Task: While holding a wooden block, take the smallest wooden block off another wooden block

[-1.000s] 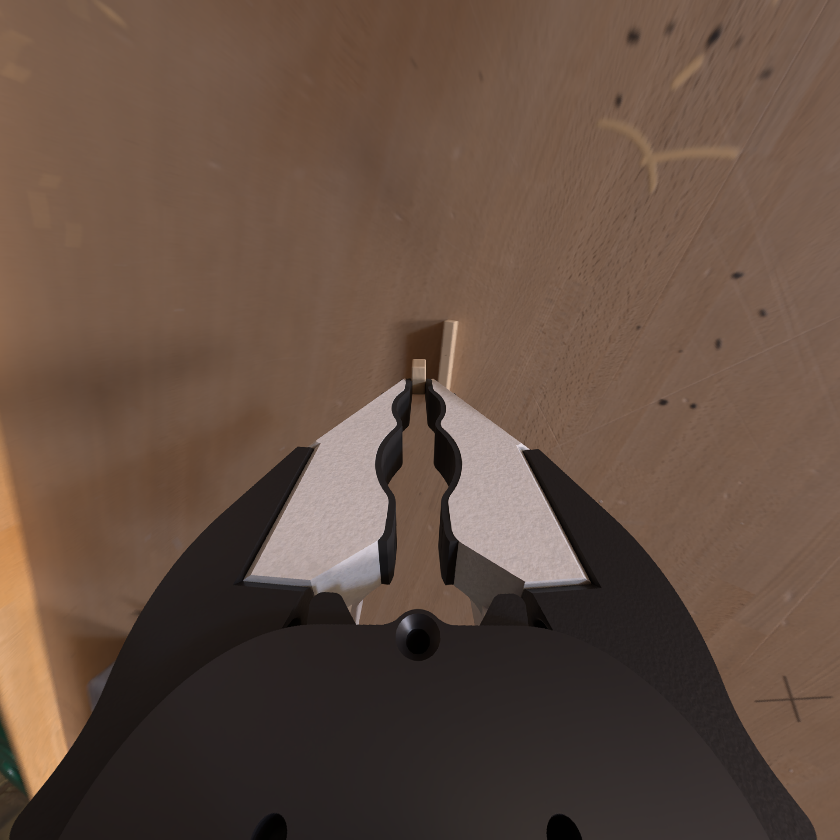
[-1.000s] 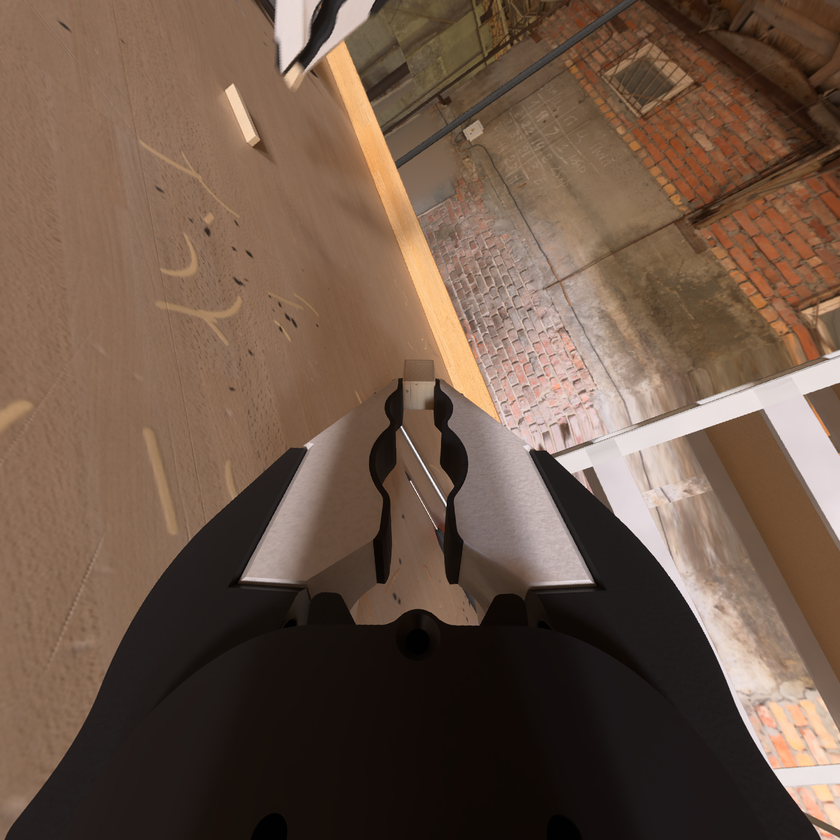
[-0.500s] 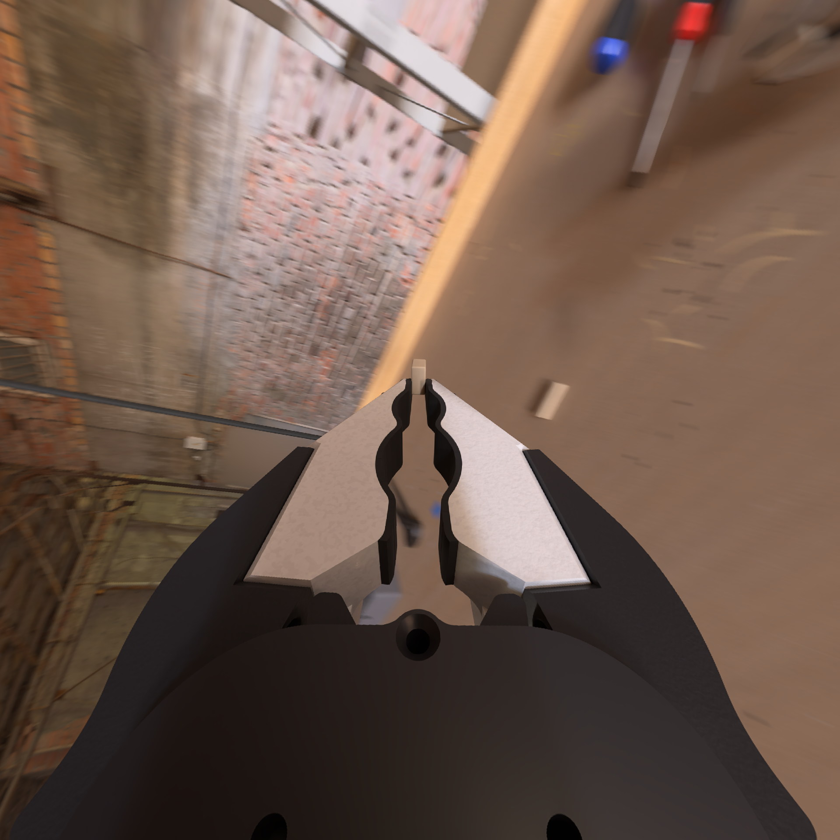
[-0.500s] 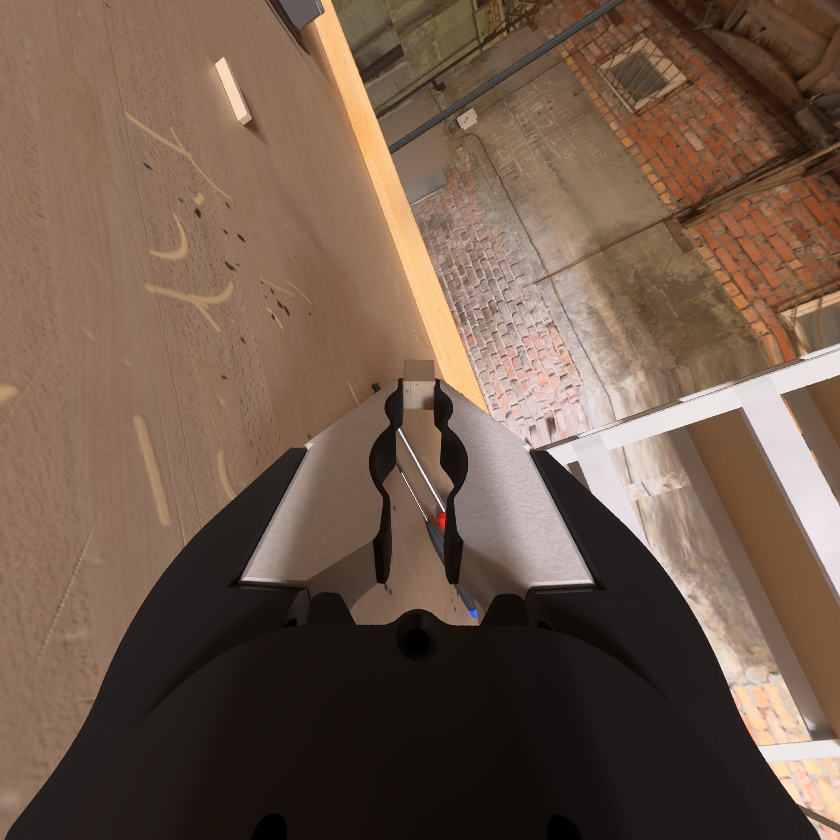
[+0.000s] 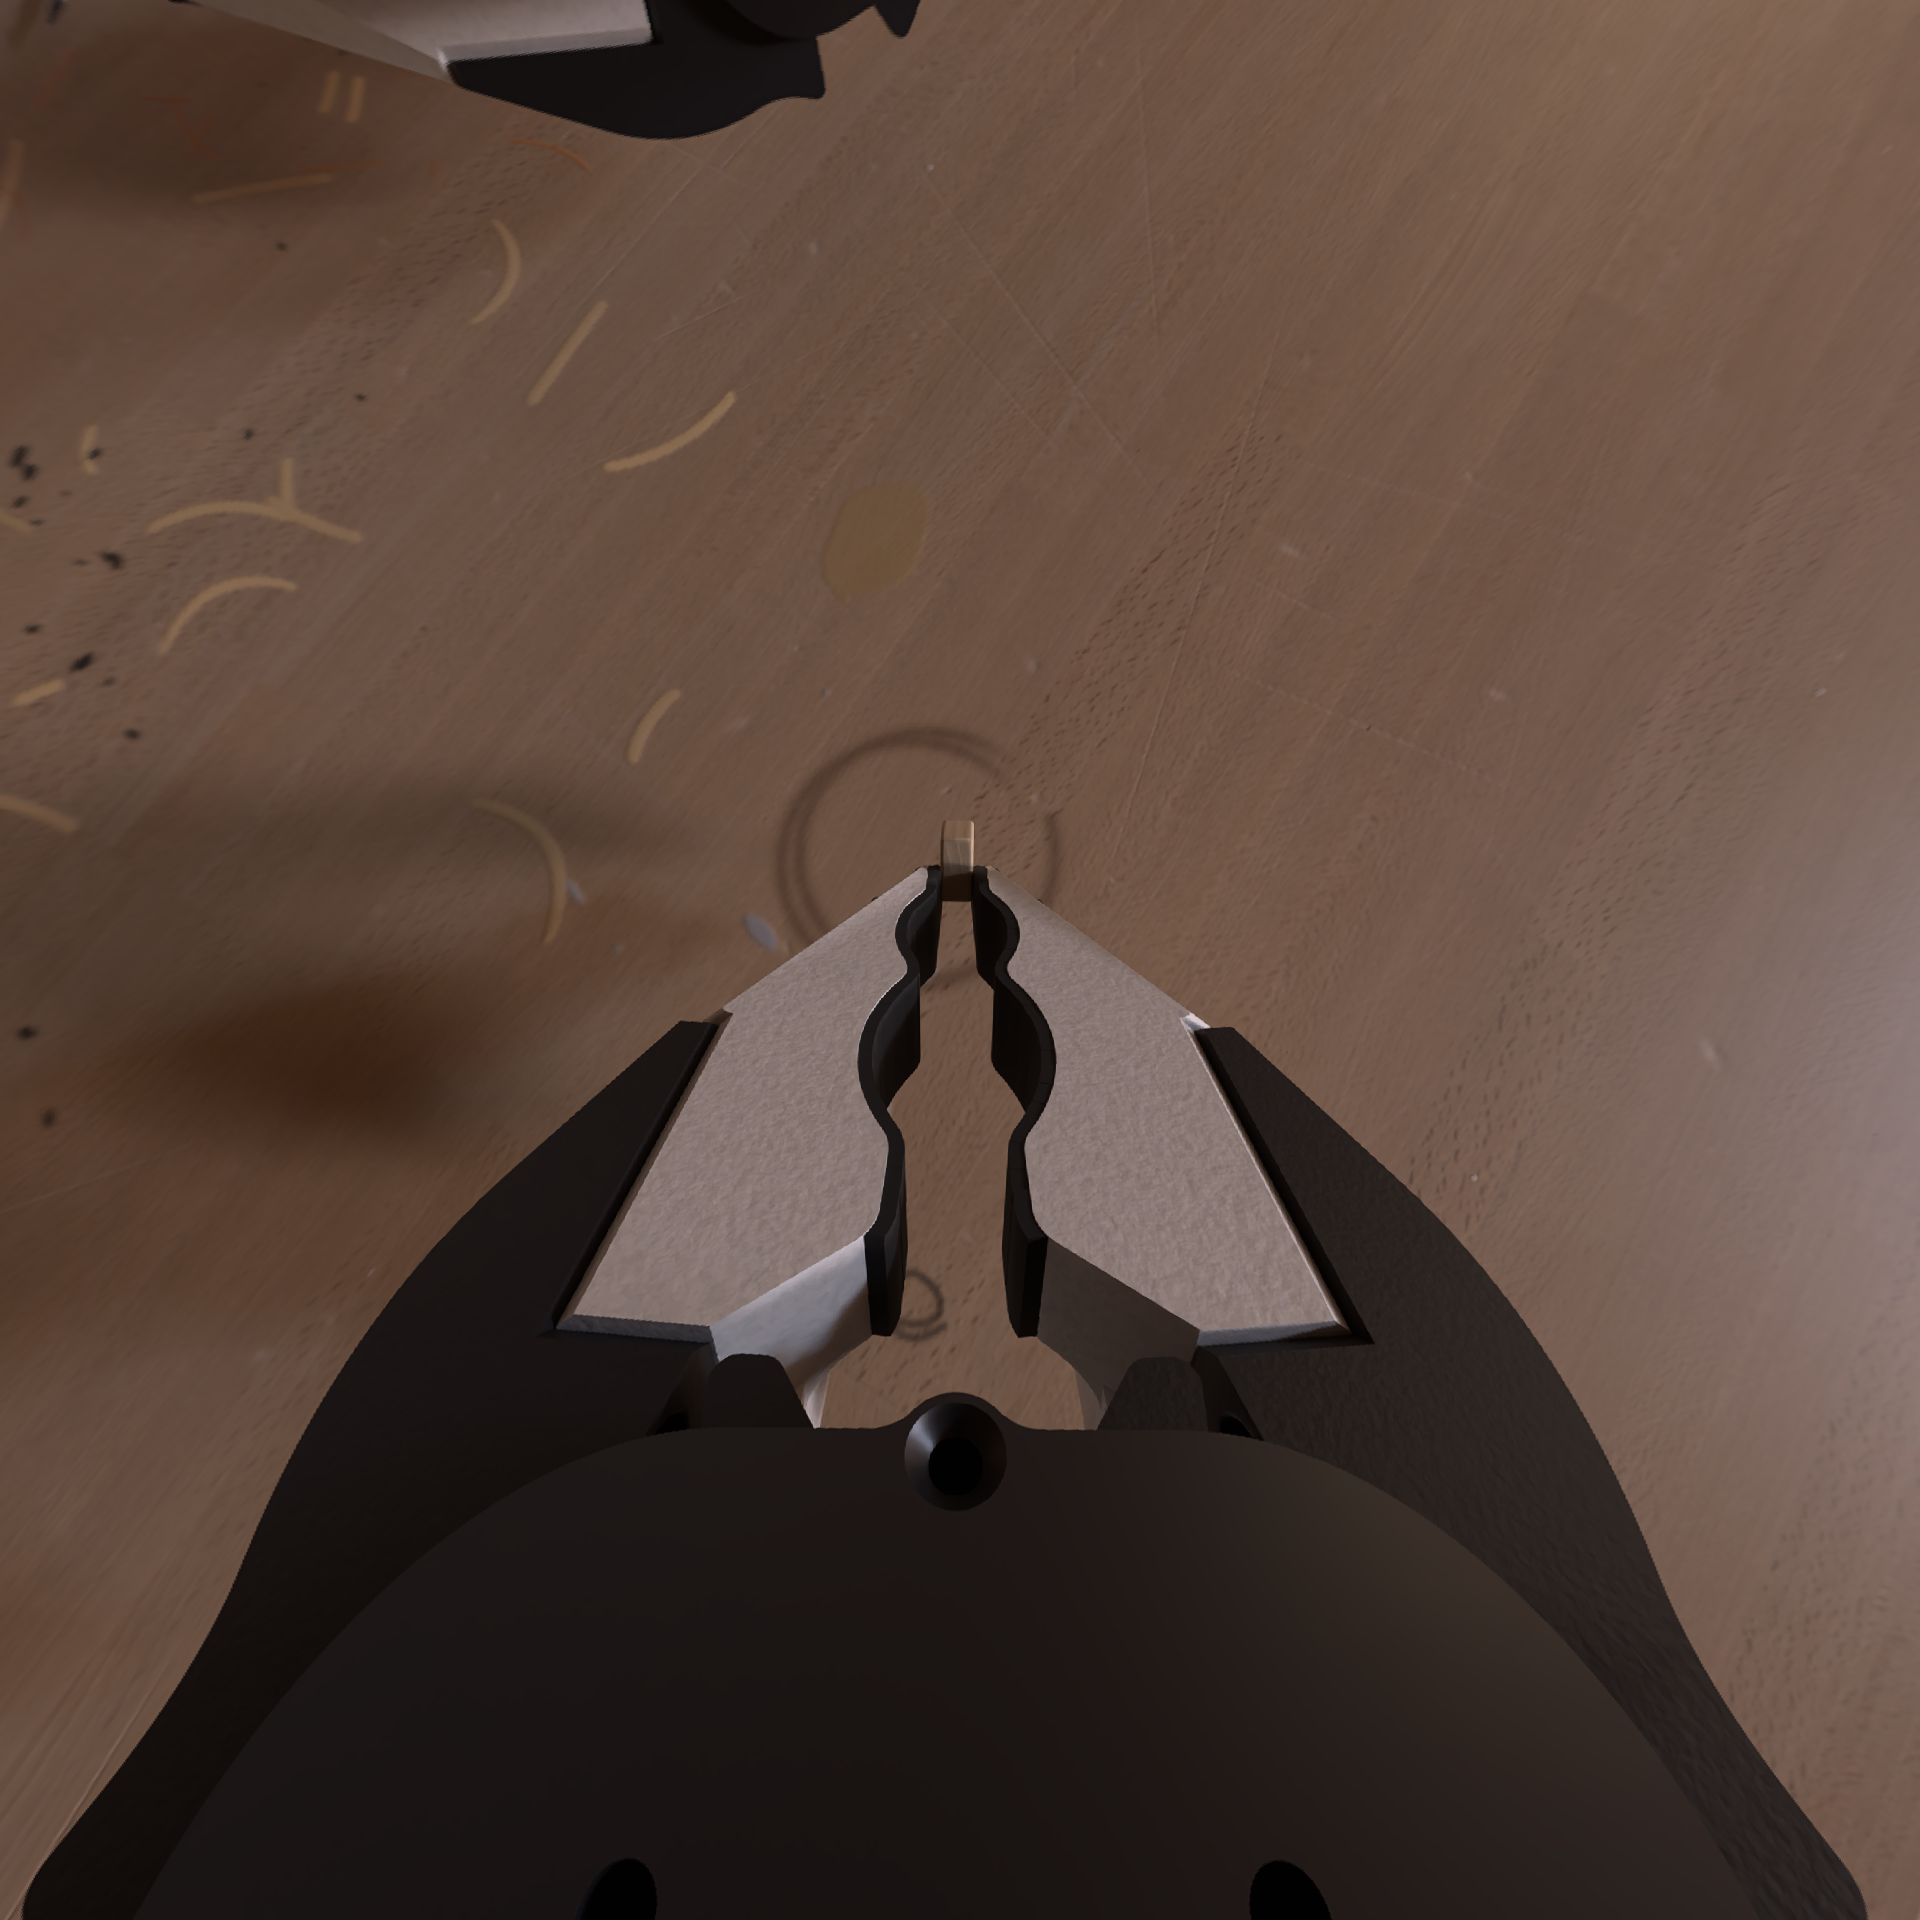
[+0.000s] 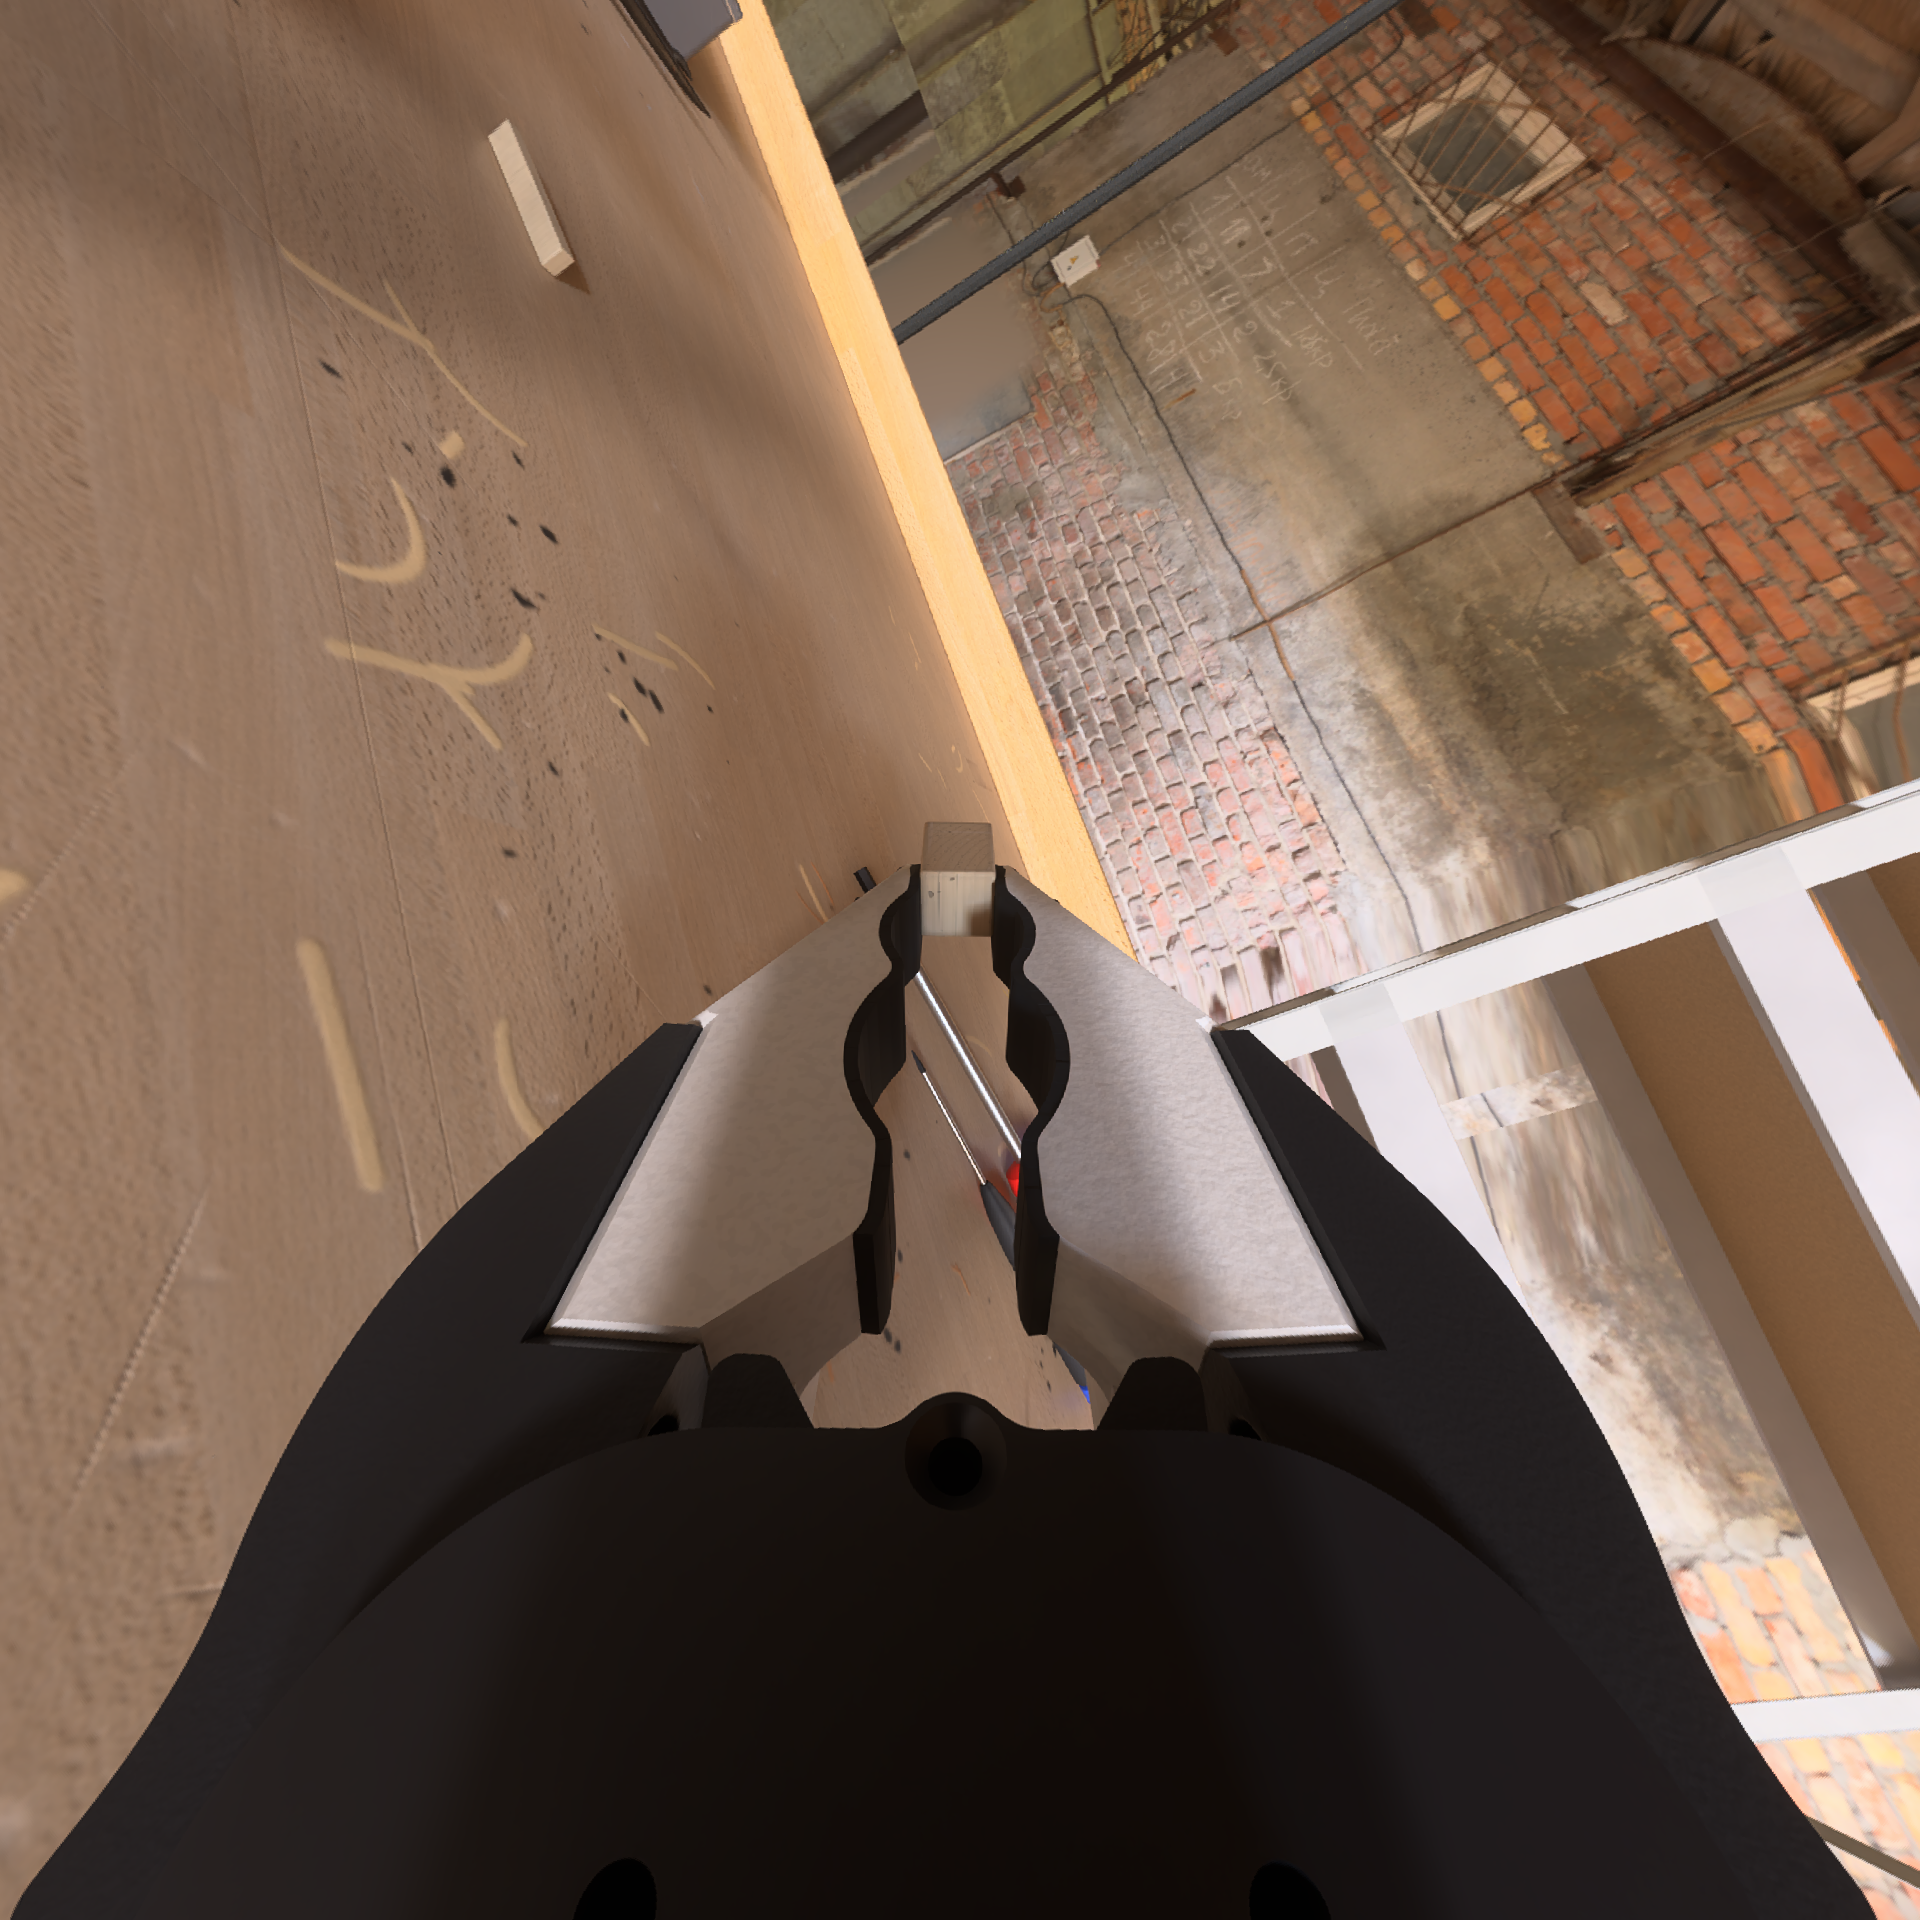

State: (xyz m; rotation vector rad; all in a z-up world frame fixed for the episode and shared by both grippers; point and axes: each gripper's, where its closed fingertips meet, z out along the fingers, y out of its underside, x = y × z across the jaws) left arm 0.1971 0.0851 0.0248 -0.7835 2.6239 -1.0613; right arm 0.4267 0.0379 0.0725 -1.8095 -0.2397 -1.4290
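L gripper (image 5: 957,881) is clamped on the small block (image 5: 957,844), held at the very tips above the bench (image 5: 1455,520), clear of everything. R gripper (image 6: 957,902) is closed on a bigger block (image 6: 957,894) near the bench edge. The flat block (image 6: 532,197) lies bare, far off. Judging by that, the lift-off looks done, tho the contact depth on the small block is hard to read. Keep both grips firm, move slow, w/o tilting; tip grip could slip.
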